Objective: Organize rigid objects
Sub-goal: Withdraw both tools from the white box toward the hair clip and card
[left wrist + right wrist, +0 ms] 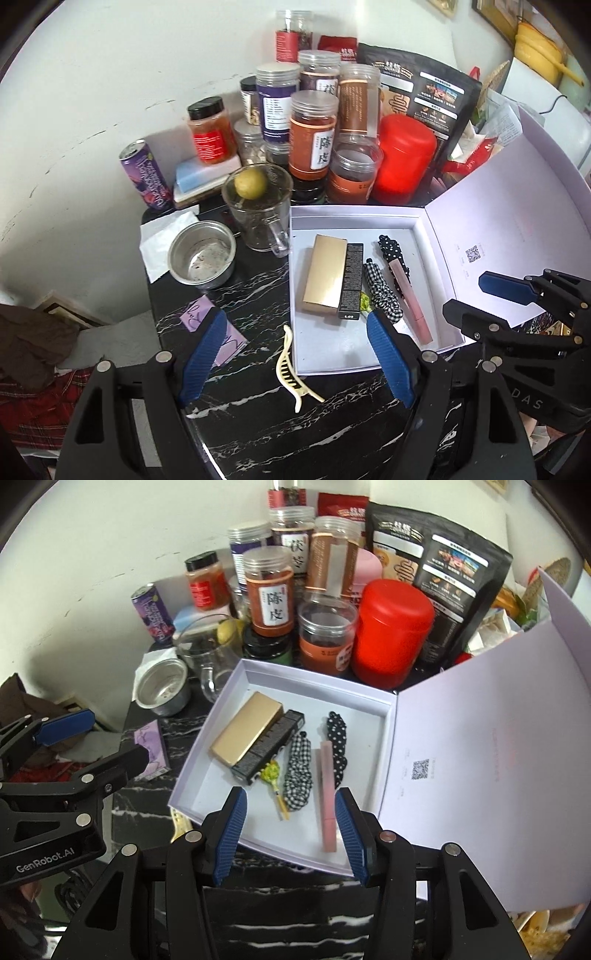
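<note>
Cream hair claw (293, 373) on tabletop (258, 424), just left of white box (354, 221). Light, stiff, slick plastic, brittle teeth; grip mid-spine. Left tool (295, 363) wide, empty; right tool (291, 836) parted, empty.

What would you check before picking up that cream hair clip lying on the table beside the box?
1. Left gripper empty, jaws apart: ok.
2. Right gripper empty, jaws apart: ok.
3. Hair clip in plain sight on the table, nothing on it: ok.
4. Box open, lid folded back: ok.
5. Bare floor left in the box near its front edge: ok.
6. Clip clear of the box wall: cannot tell, they look very close.
</note>
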The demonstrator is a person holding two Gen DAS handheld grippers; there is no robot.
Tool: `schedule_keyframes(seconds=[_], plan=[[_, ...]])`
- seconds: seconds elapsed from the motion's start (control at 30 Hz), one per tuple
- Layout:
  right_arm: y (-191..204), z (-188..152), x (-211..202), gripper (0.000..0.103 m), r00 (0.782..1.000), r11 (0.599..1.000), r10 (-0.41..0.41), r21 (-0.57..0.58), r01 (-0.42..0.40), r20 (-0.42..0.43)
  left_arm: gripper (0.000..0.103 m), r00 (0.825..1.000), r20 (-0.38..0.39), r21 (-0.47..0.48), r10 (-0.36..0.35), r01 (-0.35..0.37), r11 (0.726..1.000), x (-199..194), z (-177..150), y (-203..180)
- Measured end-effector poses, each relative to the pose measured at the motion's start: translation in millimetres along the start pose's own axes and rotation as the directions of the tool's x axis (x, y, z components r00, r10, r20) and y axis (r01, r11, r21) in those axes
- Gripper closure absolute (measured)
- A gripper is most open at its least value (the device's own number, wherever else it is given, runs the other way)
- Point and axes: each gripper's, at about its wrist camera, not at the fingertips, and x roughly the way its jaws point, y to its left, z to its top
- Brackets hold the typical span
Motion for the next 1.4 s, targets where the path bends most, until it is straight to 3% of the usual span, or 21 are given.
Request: schedule_keyframes(seconds=[0.8, 1.4], plan=[[81, -27, -45, 0.051, 0.995, 0.981, 0.083, -0.178, -0.074, 0.046, 0.024, 0.996, 0.051, -0.131, 0.079, -0.072, 0.989, -71, -60, 60], [112, -52, -32, 0.051, 0.993, 0.962, 0.115, -0.248, -0.115, -0.014, 0.024, 0.997, 0.000, -0.213, 0.083, -0.081, 0.974, -71, -101, 80]])
